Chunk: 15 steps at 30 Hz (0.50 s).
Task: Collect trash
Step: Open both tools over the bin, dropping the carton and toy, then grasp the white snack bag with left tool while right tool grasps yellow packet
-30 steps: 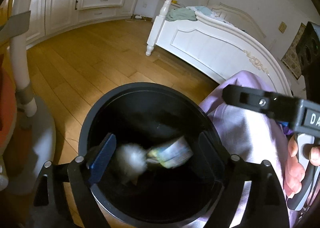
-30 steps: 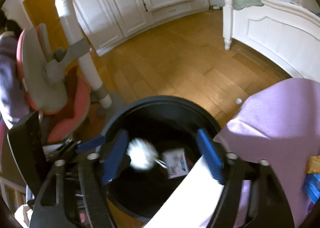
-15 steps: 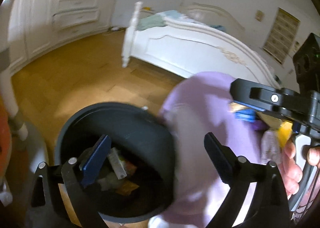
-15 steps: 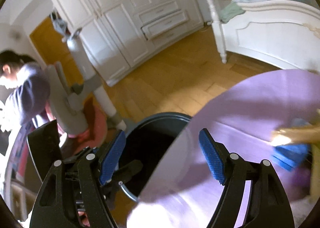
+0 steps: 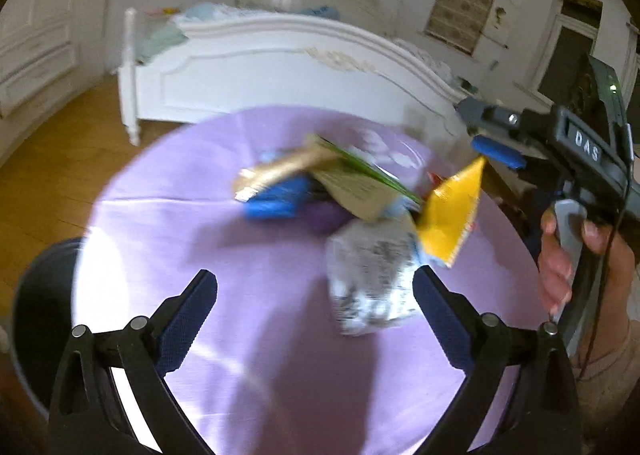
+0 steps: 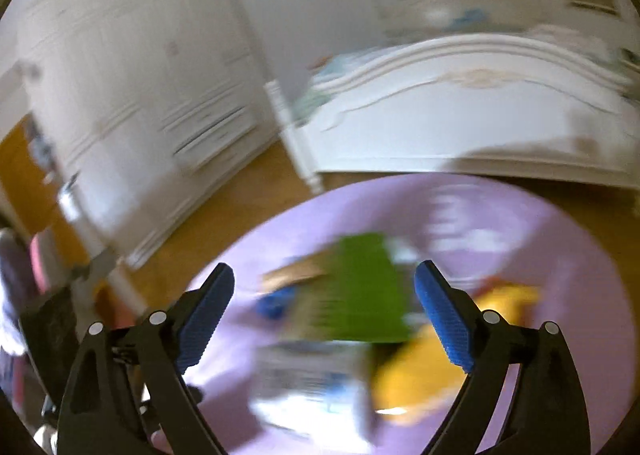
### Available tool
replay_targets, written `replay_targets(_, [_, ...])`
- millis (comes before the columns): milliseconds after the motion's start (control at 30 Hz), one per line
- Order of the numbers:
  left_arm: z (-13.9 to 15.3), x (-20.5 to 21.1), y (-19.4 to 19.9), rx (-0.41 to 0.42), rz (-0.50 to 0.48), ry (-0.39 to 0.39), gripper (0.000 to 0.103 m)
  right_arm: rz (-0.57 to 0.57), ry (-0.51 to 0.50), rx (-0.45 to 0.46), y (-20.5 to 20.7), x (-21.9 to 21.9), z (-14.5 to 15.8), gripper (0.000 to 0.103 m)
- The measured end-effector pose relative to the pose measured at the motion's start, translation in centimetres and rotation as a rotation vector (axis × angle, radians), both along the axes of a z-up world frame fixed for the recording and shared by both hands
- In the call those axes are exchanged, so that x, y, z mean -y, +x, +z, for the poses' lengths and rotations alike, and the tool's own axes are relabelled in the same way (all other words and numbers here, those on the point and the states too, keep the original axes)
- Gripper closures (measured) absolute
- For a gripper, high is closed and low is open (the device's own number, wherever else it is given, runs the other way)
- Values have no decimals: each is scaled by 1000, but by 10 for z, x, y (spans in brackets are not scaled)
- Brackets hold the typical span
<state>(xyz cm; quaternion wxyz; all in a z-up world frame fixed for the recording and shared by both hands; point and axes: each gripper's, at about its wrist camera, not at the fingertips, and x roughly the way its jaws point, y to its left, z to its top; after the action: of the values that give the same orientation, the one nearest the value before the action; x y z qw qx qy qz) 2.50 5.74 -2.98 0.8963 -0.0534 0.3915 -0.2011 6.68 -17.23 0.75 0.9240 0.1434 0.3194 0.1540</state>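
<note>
A heap of trash lies on the round purple table [image 5: 168, 231]: a silver-grey packet [image 5: 370, 279], a yellow wrapper [image 5: 454, 215], a blue packet [image 5: 276, 203], a gold wrapper [image 5: 280, 171] and a tan and green packet [image 5: 352, 183]. My left gripper [image 5: 314, 321] is open and empty just short of the silver packet. My right gripper [image 6: 324, 317] is open and empty above the green packet [image 6: 364, 287] and the yellow wrapper [image 6: 424, 371]. It also shows in the left wrist view [image 5: 496, 151] at the right, over the heap. The black bin [image 5: 40, 319] stands at the table's left edge.
A white bed [image 5: 280, 67] stands behind the table on the wooden floor [image 5: 52, 143]. White wardrobes [image 6: 132, 103] line the far wall. A pink and grey chair [image 6: 44, 263] is at the left. Both views are blurred by motion.
Both grippers have swung right, away from the bin and over the purple table. The white ball and packet dropped into the bin. Both grippers stay open.
</note>
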Motion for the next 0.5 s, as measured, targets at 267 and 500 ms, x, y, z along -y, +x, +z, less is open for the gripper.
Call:
replay_targets(267, [-27,28,18,-102,13,-46,6,-176,47,-132,-6,62,-46,9])
replay_targets(500, [-31,34,34,-134,41,-72,7,-160,-12,-151,-1,46,-61,19])
